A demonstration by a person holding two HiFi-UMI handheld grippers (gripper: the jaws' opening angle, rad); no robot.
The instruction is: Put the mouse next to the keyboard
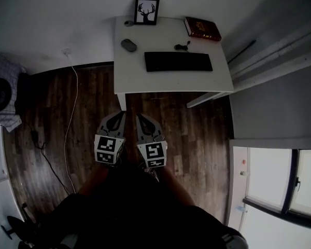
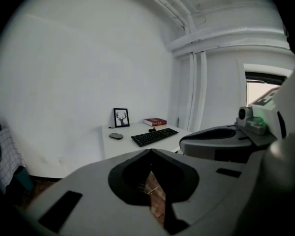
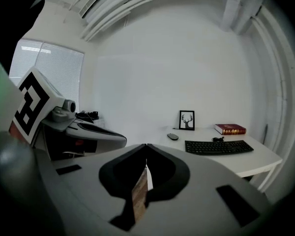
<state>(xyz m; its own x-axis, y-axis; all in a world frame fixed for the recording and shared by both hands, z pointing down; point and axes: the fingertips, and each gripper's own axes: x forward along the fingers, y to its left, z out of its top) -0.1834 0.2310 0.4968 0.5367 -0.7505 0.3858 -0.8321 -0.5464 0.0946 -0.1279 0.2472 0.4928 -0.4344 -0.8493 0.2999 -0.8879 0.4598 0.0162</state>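
The left gripper's (image 2: 150, 151) fingers (image 2: 88, 186) are pressing together at their tips and are gripping nothing; only a sliver of wooden floor (image 1: 197, 134) is showing through the slit behind them. The right gripper's (image 3: 146, 145) fingers (image 3: 211, 181) are likewise meeting tip to tip, with nothing between them. In the head view both grippers, left (image 1: 119, 116) and right (image 1: 141, 117), are hanging side by side above the floor, well short of the desk's (image 1: 171, 82) front edge and pointing toward it.

On the desk, the mouse (image 1: 128, 45) is lying toward the back left corner, close to the left edge. The keyboard (image 1: 178, 61) is stretching across the middle, parallel to the front edge; the mouse is sitting apart from its left end, a little farther back. A black cord (image 1: 182, 46) is curling just behind the keyboard. A framed deer picture (image 1: 146, 11) is standing at the back edge, behind the mouse, and a red book (image 1: 202, 28) is resting at the back right corner.
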